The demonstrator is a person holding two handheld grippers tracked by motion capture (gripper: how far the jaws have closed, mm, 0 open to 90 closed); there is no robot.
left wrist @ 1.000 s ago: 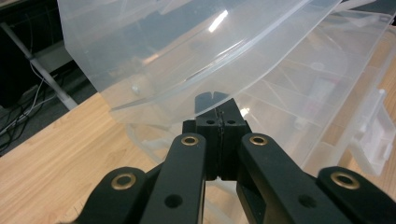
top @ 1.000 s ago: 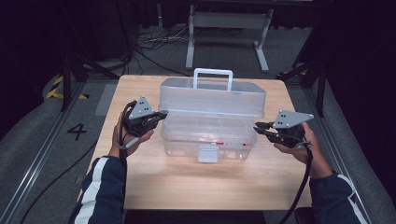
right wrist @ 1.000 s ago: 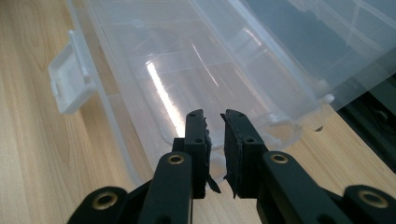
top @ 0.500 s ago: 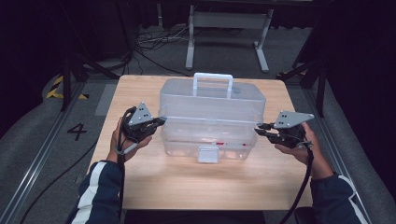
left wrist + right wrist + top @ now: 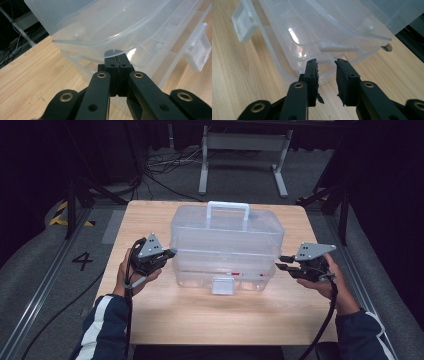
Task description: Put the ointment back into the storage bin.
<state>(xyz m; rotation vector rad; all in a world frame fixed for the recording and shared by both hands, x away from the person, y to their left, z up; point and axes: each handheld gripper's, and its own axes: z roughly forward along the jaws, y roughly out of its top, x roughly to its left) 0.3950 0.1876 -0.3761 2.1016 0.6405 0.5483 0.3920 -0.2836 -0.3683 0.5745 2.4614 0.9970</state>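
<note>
Grippers [image 5: 170, 254] [image 5: 281, 262] stay flanking clear box [image 5: 227, 240] — little has shifted.

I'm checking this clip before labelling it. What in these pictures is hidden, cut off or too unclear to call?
- Small red item inside the clear plastic storage box: in the high view, too small and blurred by the cloudy walls to identify.
- Contact of the left gripper with the box: in the left gripper view, its shut jaws cover the spot.
- White front latch: in the right gripper view, cut off by the picture's edge.
- Right gripper: open, short of the box.
</note>
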